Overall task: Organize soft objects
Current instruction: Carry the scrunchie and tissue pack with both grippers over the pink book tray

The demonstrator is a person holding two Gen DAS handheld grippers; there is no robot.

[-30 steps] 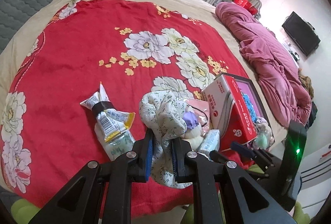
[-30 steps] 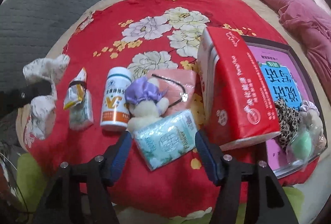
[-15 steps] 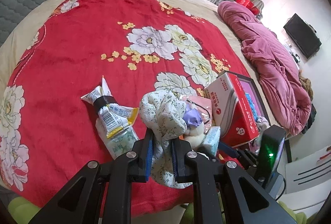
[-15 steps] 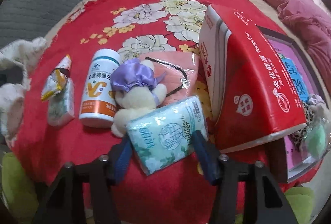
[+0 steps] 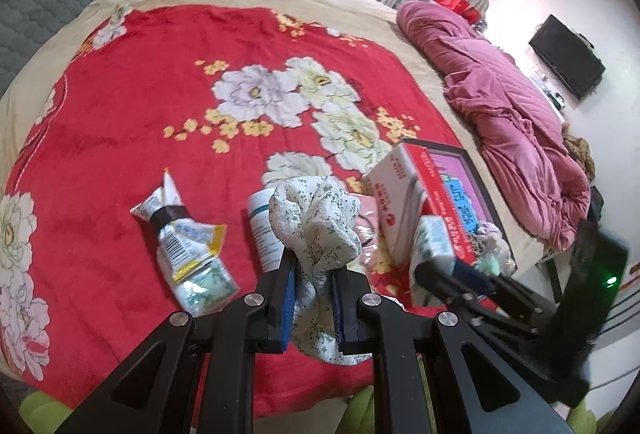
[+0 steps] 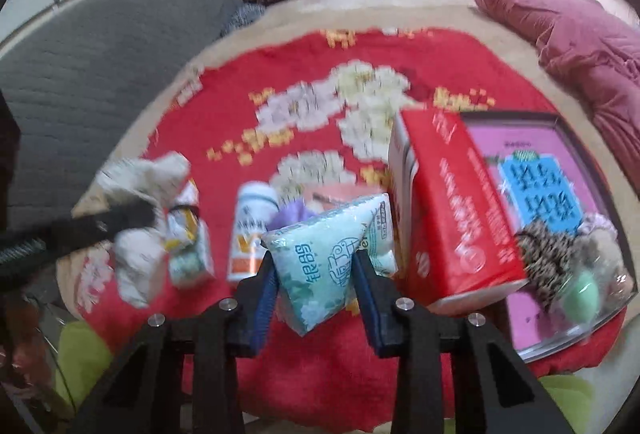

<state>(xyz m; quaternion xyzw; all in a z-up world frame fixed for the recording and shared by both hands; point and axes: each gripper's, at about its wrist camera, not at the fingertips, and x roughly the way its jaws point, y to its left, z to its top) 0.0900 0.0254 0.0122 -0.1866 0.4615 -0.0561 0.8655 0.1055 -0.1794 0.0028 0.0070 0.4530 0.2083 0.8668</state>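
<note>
The left gripper (image 5: 314, 276) is pinching a crumpled floral cloth (image 5: 316, 230) between nearly closed fingers, holding it above the near edge of the red flowered blanket (image 5: 120, 121), with a white bottle (image 5: 262, 230) just behind it. The right gripper (image 6: 314, 270) is squeezing a pale blue tissue pack (image 6: 324, 254) (its wrapper buckling between the blue pads), just left of the red carton (image 6: 452, 205), whose right side is resting on the pink-lined tray (image 6: 560, 121).
</note>
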